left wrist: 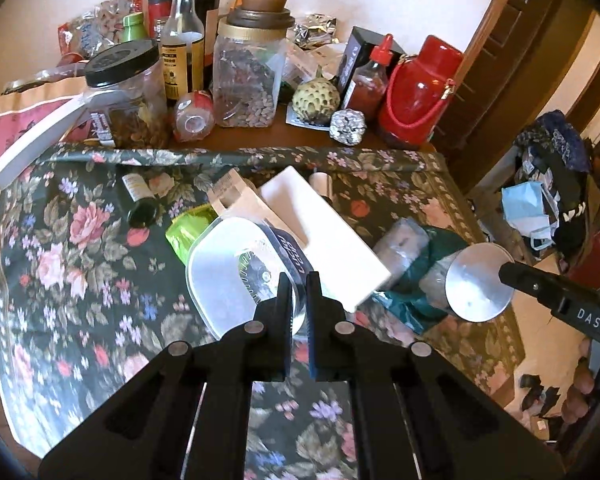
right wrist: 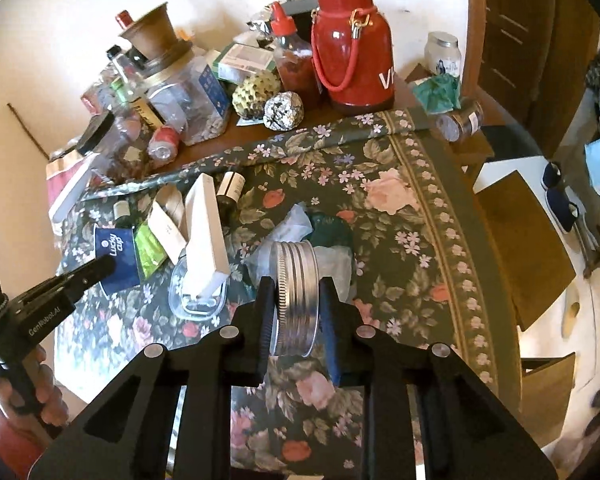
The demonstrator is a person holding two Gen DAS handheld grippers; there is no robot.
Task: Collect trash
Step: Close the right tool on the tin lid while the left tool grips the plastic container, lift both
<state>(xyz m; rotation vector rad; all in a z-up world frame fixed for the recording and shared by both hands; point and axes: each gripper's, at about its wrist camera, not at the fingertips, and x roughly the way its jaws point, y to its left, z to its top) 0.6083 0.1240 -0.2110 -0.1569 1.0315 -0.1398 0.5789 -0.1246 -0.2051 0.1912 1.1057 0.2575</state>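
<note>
1. The trash heap lies mid-frame on the flowered cloth (left wrist: 72, 240) of the table: a clear tub (left wrist: 236, 276), a white box (left wrist: 324, 236), a green wrapper (left wrist: 188, 228), a teal bag (left wrist: 440, 248), a tan carton (left wrist: 236, 196) and a dark vial (left wrist: 140, 200), overlapping one another.
2. The left claw (left wrist: 299, 308) is pinched on the near rim of the tub, its jaws nearly together, low in the left wrist view.
3. The tub is thin, see-through plastic, rounded-rectangular, with a dark blue label (right wrist: 118, 256) at its side; one end of the white box rests in it.
4. The right claw (right wrist: 296, 304) grips a metal lid (right wrist: 296, 296) by its flat faces, held on edge; the lid is round, silvery and ribbed with thread rings.
5. Just behind the lid sit the teal bag and crumpled clear film (right wrist: 288, 224).
6. Open cloth shows to the right of the heap in the right wrist view, up to the bordered cloth edge (right wrist: 456, 216), and also in the near foreground.
7. The far strip of bare wood (left wrist: 260, 136) is crowded: a red flask (right wrist: 352, 40), a foil ball (right wrist: 284, 110), jars (left wrist: 248, 72) and bottles (left wrist: 182, 40) stand close together against the wall.
8. Beyond the table's right edge stand brown boxes (right wrist: 524, 232) on the floor.
</note>
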